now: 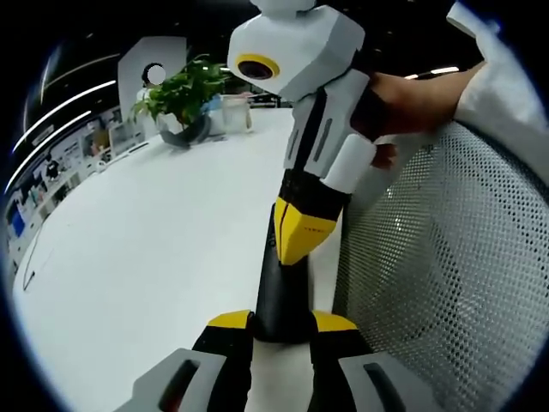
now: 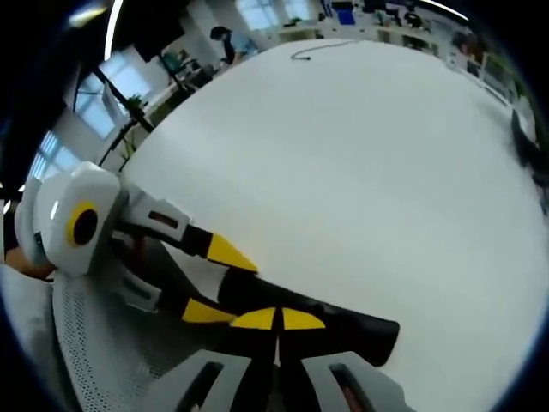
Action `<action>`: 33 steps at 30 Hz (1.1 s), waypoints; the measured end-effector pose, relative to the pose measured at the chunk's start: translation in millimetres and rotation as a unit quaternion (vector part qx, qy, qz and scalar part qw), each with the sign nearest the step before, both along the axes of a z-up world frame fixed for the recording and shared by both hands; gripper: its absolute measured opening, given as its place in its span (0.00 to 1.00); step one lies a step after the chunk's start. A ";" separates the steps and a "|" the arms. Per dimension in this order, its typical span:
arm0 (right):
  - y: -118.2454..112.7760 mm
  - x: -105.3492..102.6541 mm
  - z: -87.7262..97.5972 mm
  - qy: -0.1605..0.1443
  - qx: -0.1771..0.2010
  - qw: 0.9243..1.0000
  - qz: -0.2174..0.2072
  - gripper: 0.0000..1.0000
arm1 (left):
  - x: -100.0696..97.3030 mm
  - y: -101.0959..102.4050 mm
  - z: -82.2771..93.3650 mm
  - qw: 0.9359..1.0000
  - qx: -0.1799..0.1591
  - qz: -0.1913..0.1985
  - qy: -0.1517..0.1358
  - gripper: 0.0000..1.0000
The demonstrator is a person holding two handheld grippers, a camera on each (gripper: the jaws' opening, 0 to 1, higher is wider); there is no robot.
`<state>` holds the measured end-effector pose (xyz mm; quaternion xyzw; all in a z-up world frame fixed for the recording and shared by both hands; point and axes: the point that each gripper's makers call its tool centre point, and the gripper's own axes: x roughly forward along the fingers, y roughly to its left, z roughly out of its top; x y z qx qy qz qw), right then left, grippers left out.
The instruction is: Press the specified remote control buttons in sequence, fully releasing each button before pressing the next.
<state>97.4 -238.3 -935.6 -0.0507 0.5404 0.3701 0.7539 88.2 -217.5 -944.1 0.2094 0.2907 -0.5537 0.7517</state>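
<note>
Black remote (image 1: 281, 296) sits clamped in our left gripper (image 1: 281, 324), right gripper (image 2: 278, 319) closed fingertips pressing at 12 o'clock; an off-centre push could twist it loose.

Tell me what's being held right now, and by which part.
The black remote, held by its near end between the left claw's jaws. The right claw, shut, sits on the remote's upper face.

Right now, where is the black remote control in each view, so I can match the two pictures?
Left gripper view: the remote control runs up from bottom centre, between this tool's jaws, the right tool closed above it.
Right gripper view: lower centre, slanting right, held at its left end by the left tool.
Shared landmark: white table.
</note>
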 end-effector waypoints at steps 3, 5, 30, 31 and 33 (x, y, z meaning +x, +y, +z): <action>-0.7 0.0 0.1 -0.005 -0.004 1.000 0.007 0.00 | 0.1 -0.2 0.2 1.000 0.000 0.000 0.000 0.25; -1.3 0.3 0.1 -0.004 -0.003 1.000 0.006 0.00 | 0.0 -0.3 0.2 1.000 0.000 0.000 0.000 0.25; 0.4 3.4 -2.0 -0.029 -0.068 0.997 0.021 0.00 | 1.4 -0.1 0.3 1.000 0.002 0.007 0.001 0.25; 0.4 3.1 -1.7 -0.035 -0.067 0.997 0.026 0.00 | 1.3 -0.1 0.4 1.000 0.002 0.007 0.001 0.25; 0.3 2.2 -1.1 -0.048 -0.063 0.996 0.036 0.00 | 1.0 -0.1 0.5 1.000 0.003 0.007 0.001 0.25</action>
